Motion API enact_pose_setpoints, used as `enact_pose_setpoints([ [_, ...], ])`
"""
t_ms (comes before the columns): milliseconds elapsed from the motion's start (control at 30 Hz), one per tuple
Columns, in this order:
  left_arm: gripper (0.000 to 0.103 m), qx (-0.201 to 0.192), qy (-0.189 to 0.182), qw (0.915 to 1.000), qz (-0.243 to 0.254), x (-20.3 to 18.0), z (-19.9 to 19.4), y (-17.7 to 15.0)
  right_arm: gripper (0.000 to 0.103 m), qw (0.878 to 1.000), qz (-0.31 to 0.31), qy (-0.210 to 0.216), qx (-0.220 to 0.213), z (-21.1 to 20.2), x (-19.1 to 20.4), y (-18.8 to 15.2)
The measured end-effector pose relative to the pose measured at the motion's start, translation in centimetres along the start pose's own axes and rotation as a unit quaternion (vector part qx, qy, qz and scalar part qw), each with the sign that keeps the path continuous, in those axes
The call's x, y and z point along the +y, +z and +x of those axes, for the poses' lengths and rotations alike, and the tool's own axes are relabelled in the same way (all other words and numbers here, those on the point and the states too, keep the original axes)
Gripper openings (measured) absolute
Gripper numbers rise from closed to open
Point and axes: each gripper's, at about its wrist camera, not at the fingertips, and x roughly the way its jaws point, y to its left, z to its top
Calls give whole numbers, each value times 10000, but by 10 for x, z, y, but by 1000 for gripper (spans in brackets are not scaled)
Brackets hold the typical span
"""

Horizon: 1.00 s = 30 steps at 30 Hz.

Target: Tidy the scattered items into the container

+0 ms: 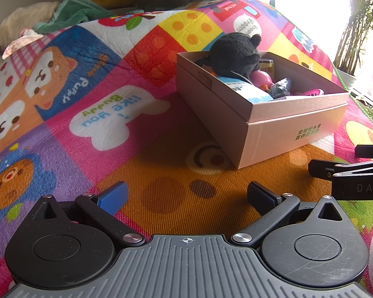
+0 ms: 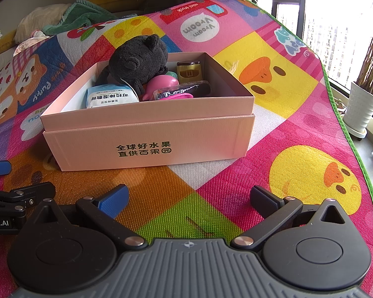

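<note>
A pink cardboard box [image 2: 146,144] stands on the colourful play mat [image 2: 298,124]; it also shows in the left wrist view [image 1: 273,134]. Inside lie a black plush toy [image 2: 139,62], a white wipes pack [image 2: 109,96], a pink round toy [image 2: 164,83], a gold box [image 2: 188,71] and a dark pouch [image 2: 186,89]. The plush also shows in the left wrist view [image 1: 233,54]. My left gripper [image 1: 187,195] is open and empty, low over the mat, in front and left of the box. My right gripper [image 2: 189,198] is open and empty, in front of the box.
The right gripper's side shows at the right edge of the left wrist view [image 1: 348,171]. A green blanket [image 2: 79,17] and pillows lie beyond the mat's far edge. A white plant pot [image 2: 360,109] stands on the floor by the window at right.
</note>
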Motion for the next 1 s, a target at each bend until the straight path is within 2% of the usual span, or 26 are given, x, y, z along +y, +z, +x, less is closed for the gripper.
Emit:
enact_pose_setpoints([
  [333, 103, -11, 49, 10000, 0, -3, 0, 2, 103, 10000, 7, 4, -2, 0, 0, 0],
  [500, 103, 67, -14, 9989, -472, 5, 0, 6, 103, 10000, 0, -4, -1, 0, 0, 0],
  [633, 103, 184, 197, 9995, -136, -6, 1, 6, 103, 10000, 2, -2, -1, 0, 0, 0],
  [1000, 103, 142, 32, 9997, -176, -1, -1, 3, 103, 10000, 1, -2, 0, 0, 0, 0],
])
